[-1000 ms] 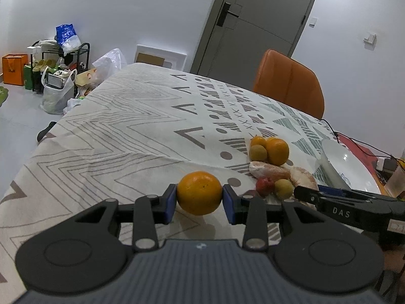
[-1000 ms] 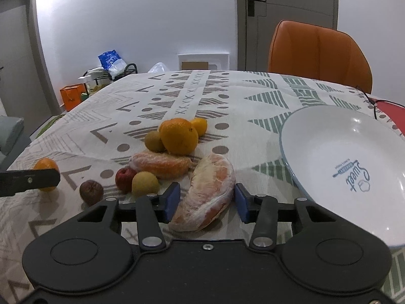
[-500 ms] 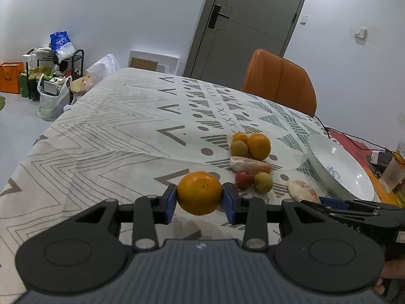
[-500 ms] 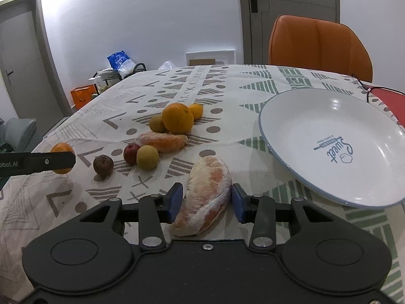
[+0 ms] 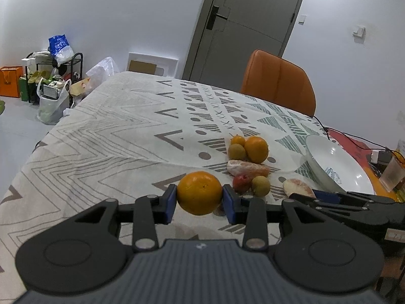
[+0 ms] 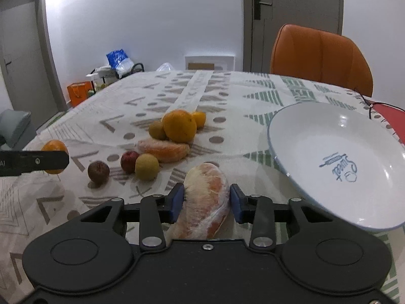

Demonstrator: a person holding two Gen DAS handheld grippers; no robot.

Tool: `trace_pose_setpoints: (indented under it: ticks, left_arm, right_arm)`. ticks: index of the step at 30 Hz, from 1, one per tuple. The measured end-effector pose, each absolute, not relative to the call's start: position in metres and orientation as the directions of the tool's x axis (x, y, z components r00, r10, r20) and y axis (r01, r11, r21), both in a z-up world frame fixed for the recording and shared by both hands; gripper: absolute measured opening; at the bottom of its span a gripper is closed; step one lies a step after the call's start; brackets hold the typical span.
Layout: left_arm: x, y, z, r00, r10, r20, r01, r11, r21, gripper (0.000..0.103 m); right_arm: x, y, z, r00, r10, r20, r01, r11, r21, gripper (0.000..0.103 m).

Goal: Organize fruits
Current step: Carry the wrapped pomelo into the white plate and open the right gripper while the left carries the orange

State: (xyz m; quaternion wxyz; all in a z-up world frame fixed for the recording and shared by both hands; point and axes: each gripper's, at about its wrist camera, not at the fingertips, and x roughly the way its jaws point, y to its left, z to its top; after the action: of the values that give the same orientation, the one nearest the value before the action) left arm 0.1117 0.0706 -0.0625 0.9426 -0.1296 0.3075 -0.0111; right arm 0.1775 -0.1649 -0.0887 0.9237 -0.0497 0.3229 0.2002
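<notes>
Left wrist view, orange (image 5: 199, 192) clamped between the pads of the left gripper (image 5: 199, 204), held above the tablecloth (image 5: 101, 139), right wrist view, right gripper (image 6: 205, 204) jaws just narrowed around the wrapped pomelo segment (image 6: 205, 202), white plate (image 6: 336, 162) to its right, remaining fruit pile (image 6: 164, 147) ahead-left.

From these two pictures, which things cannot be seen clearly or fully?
- Left wrist view: the dark fruit is mostly hidden behind the held orange and the left gripper.
- Right wrist view: the near end of the wrapped pomelo wedge is covered by the right gripper body.
- Right wrist view: the plate is cut by the right edge.
</notes>
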Motion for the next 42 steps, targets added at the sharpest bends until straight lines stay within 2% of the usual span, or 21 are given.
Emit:
trace_pose_setpoints:
  ticks: [16,42]
  left_arm:
    - [0.121,0.037,-0.044,0.825,-0.131,-0.55,0.003,0.974,-0.227,0.037]
    - [0.143,-0.034,-0.031,0.82,-0.197,-0.538,0.114,0.976,-0.183,0.037]
  right_arm:
    - [0.169,-0.204,-0.047,0.772,0.379,-0.51,-0.378,0.919,0.111,0.037]
    - [0.172,-0.28,-0.041,0.837,0.281,-0.469,-0.246,0.96,0.136,0.037]
